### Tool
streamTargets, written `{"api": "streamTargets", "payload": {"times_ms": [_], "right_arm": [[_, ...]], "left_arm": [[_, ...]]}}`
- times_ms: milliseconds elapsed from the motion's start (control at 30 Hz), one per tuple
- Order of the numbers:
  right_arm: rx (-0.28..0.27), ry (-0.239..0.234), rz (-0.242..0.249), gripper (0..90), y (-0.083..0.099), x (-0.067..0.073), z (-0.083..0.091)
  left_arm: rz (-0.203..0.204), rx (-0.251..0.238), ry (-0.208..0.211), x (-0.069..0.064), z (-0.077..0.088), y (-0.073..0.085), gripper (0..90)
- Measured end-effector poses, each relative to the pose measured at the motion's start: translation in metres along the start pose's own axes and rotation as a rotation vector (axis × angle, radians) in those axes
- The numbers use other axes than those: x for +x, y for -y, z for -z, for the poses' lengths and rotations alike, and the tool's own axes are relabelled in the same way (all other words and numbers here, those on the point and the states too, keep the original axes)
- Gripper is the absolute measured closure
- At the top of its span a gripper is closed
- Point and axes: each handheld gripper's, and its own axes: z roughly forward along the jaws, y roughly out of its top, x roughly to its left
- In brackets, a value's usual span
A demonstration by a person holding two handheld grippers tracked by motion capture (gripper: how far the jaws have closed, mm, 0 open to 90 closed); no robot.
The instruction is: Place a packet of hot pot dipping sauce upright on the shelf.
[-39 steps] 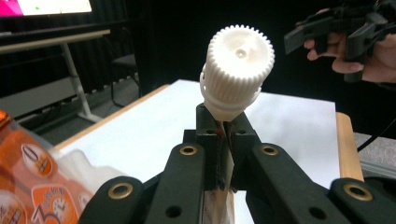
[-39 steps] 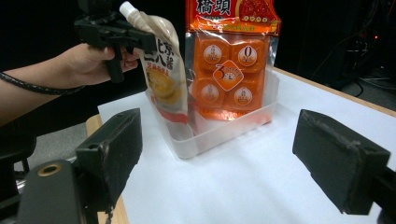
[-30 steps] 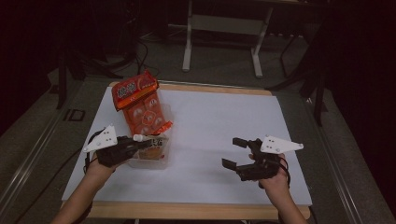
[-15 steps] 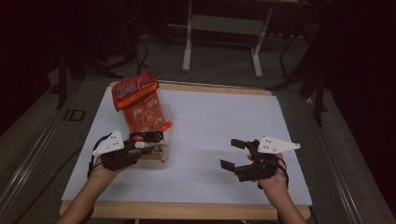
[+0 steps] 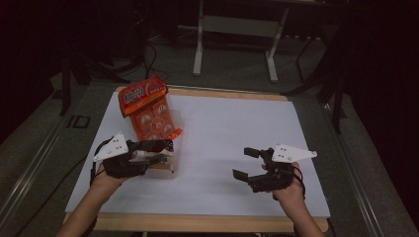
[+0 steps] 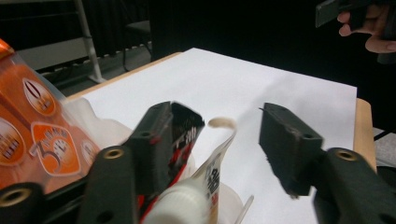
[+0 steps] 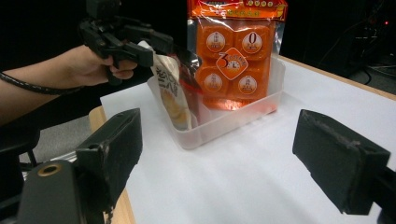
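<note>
- Left gripper (image 5: 165, 150): lower left of the high view, held in the person's left hand (image 5: 111, 173), grey three-cornered plate on top. Its jaws have just been opening and stand partly apart over the clear plastic tub. In the left gripper view a snack packet stands between them, lying against the left-hand jaw and clear of the right-hand one; the pads no longer pinch it.
- Snack packet (image 6: 212, 170): white and cream with a black and red neighbour beside it, upright in the tub. In the right gripper view it (image 7: 170, 95) stands at the near-left end of the tub, just under the left gripper's jaws.
- Clear plastic tub (image 7: 233, 119): shallow, translucent, on the white table top (image 5: 232, 123), left of centre in the high view.
- Orange multipack bag (image 5: 148, 111): printed with round labels, its lower end in the tub, its top leaning toward the upper left of the high view. In the right gripper view it (image 7: 233, 56) stands upright at the far end of the tub.
- Right gripper (image 5: 245, 163): lower right of the high view, in the person's right hand (image 5: 286, 190). Jaws wide apart, nothing between them, well apart from the tub, hovering above bare table.
</note>
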Motion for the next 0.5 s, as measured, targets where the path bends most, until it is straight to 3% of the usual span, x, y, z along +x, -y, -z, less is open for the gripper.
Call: {"api": "streamTargets", "payload": {"times_ms": [133,267,500], "right_arm": [[-0.006,0.002,0.0,15.8,-0.001,0.0,0.002],[-0.008,0.003,-0.001,15.8,-0.002,0.0,0.003],[-0.012,0.006,0.003,15.8,-0.003,0.001,0.004]], "left_arm": [[0.004,-0.034,0.019,-0.004,0.004,-0.011,33.4],[0.02,-0.052,0.007,-0.008,0.007,-0.018,18.7],[0.01,-0.059,-0.019,-0.024,0.007,-0.032,11.7]]}}
